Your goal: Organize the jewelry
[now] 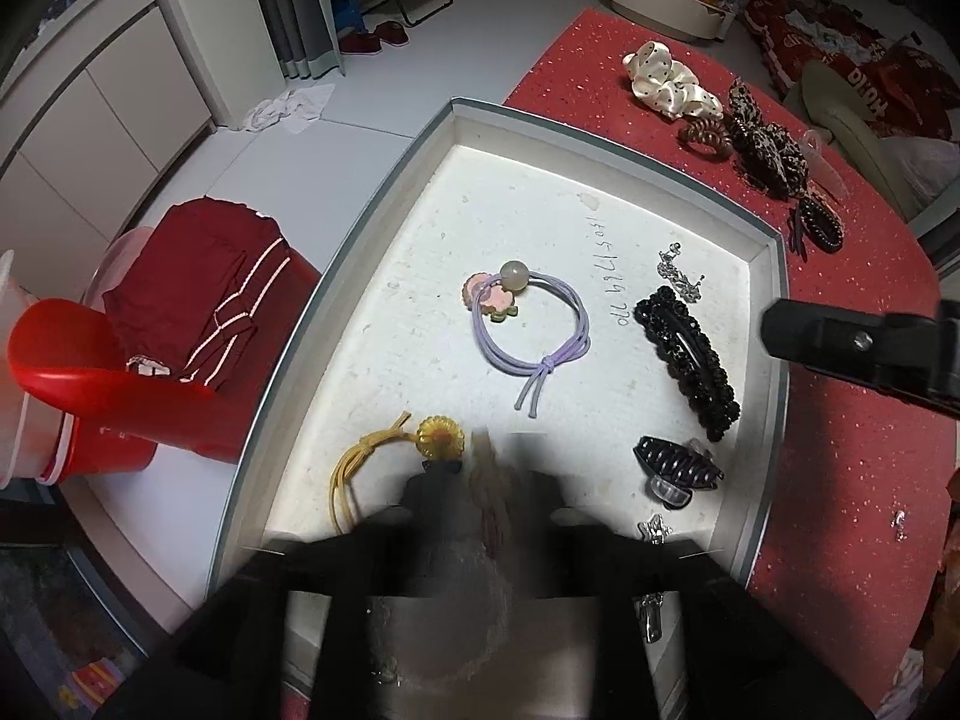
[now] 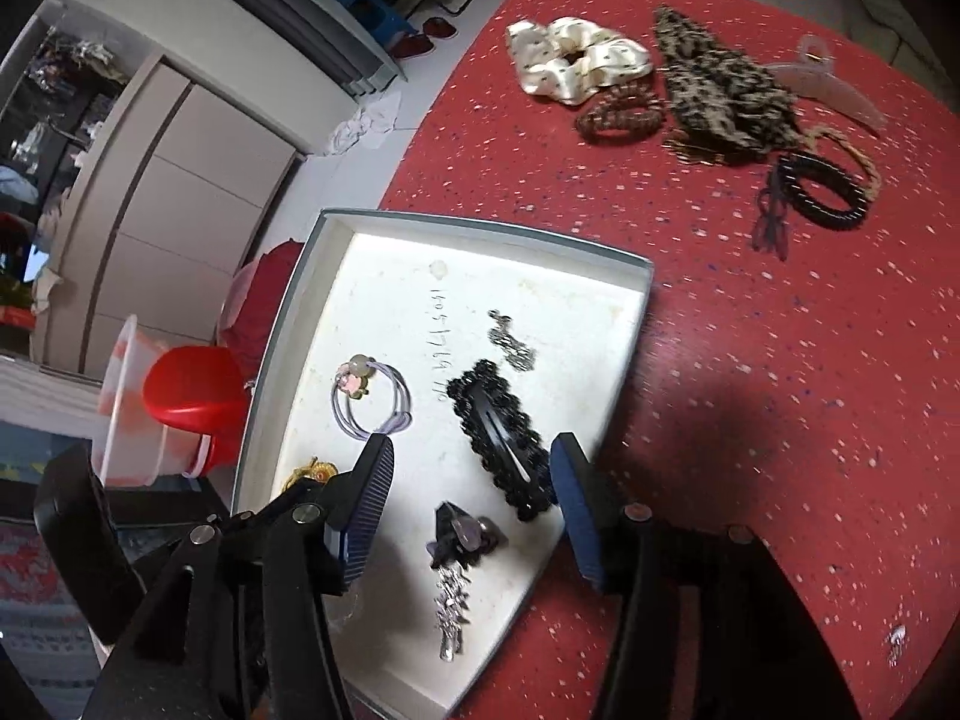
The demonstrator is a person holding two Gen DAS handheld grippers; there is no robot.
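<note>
A white tray [image 1: 456, 138] with a grey rim lies on the red table [image 2: 780, 360]. In it lie a purple hair tie [image 1: 534, 324] with a pink flower, a yellow hair tie [image 1: 384, 456], a black beaded clip [image 1: 690, 360], a black claw clip [image 1: 678, 468] and silver pieces [image 1: 678, 276]. My left gripper [image 1: 486, 480] is low over the tray's near end, shut on a blurred beige-pink hair accessory [image 1: 486, 492]. My right gripper [image 2: 474, 510] is open and empty above the tray's near right corner, over the claw clip [image 2: 462, 534].
On the table beyond the tray lie a cream scrunchie [image 2: 576, 54], a brown coil tie [image 2: 621, 114], a leopard-print bow [image 2: 714, 90], a clear claw clip [image 2: 828, 84] and a black bead band [image 2: 822, 186]. A red stool [image 1: 90, 384] with folded clothes stands left.
</note>
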